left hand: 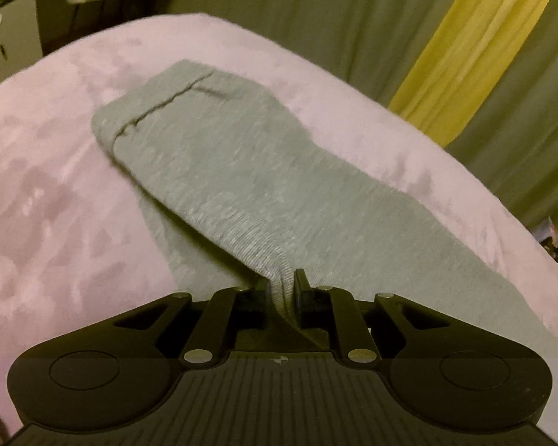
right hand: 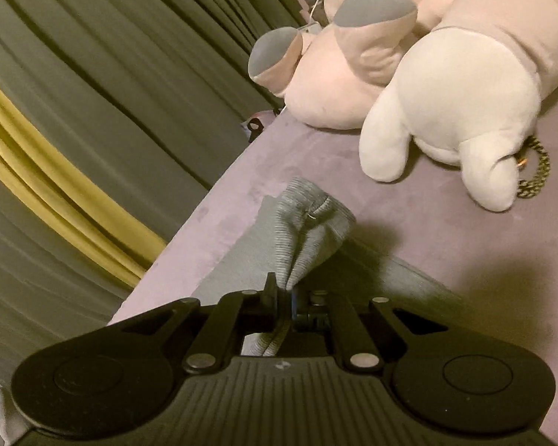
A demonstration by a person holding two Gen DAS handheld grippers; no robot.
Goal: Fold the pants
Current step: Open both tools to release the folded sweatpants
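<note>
Left gripper point(left hand: 282, 290) and right gripper point(right hand: 284, 293) each pinch the grey pants point(left hand: 219, 171); no writing legible.

plush toys point(right hand: 446, 85) (two), curtain point(left hand: 316, 18), pink bedspread point(left hand: 55, 186)

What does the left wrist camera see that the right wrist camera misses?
Only the left wrist view shows the pants' long stretch with a seam, plus a cabinet. Only the right wrist view shows two plush toys and a braided cord. Both show a hand-held gripper shut on grey fabric, left and right, the pink bed cover, and green-and-yellow curtains.
</note>
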